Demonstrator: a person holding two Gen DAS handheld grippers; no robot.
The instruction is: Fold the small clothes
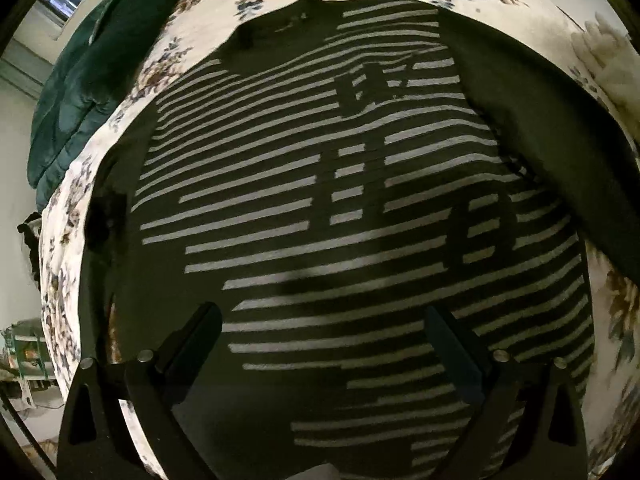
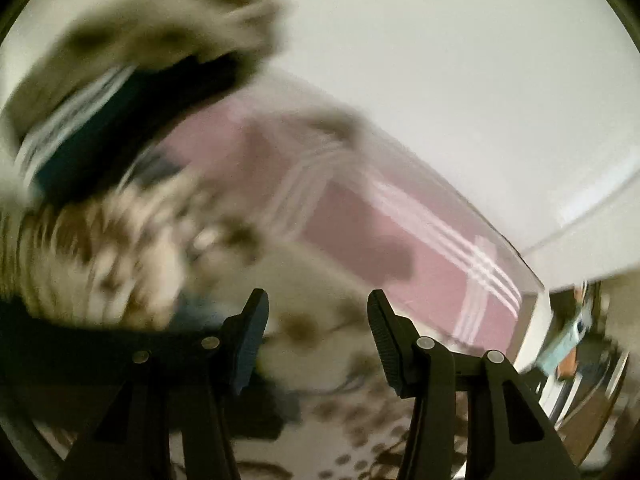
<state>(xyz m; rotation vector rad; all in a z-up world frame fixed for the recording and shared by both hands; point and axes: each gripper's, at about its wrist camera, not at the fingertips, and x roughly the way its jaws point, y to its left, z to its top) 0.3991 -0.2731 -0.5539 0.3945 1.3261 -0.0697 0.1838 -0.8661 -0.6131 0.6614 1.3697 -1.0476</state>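
Note:
A dark sweater with pale horizontal stripes (image 1: 360,184) lies spread flat on a floral bedsheet (image 1: 224,4), its plain dark sleeves out to the left and right. My left gripper (image 1: 324,320) hovers open just above the sweater's lower part, holding nothing. The right wrist view is heavily blurred by motion. My right gripper (image 2: 318,308) is open and empty over the floral sheet (image 2: 304,280). A dark striped piece of cloth (image 2: 100,120) shows blurred at the upper left of that view.
A dark green quilted cover (image 1: 88,84) lies bunched at the bed's left edge. A pale furry item (image 1: 612,60) lies at the right. A pink cover with white stripes (image 2: 360,216) lies beyond the right gripper, with a white wall (image 2: 460,60) behind.

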